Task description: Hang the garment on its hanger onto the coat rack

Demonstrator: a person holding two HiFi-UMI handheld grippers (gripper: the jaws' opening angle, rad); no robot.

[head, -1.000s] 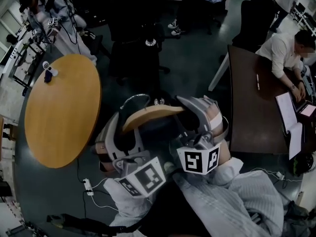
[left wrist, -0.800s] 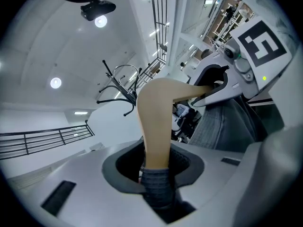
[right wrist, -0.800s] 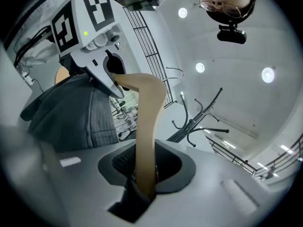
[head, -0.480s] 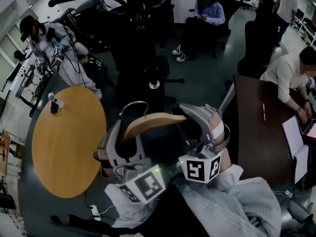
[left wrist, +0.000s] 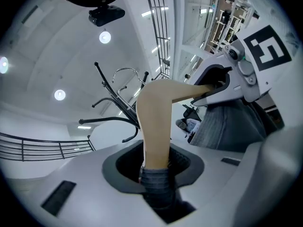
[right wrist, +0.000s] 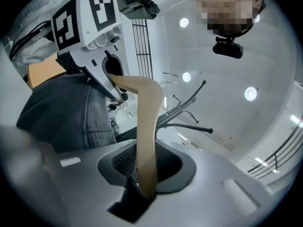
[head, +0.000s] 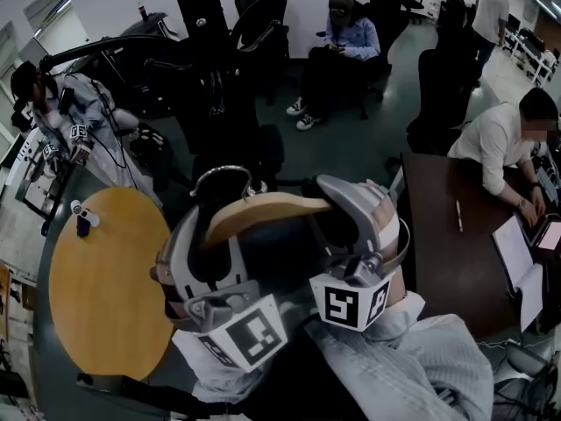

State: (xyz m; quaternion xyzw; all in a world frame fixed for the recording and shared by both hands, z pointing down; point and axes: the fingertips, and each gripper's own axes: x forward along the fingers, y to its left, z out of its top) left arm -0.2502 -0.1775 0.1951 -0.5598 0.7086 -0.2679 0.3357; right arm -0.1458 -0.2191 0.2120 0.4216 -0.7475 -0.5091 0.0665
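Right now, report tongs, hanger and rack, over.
Left tongs, right tongs shut on wooden hanger, one per end. Garment draped on it. Hook not yet on coat rack; nothing seen between.

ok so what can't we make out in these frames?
- Garment: head view, under the left gripper, right gripper and sleeves; left gripper view shows only a scrap at the jaws.
- Hook to coat rack gap: head view looks down, depth unreadable.
- Coat rack top: head view, cut by upper edge.
- Right gripper's pads: right gripper view, hanger covers them.
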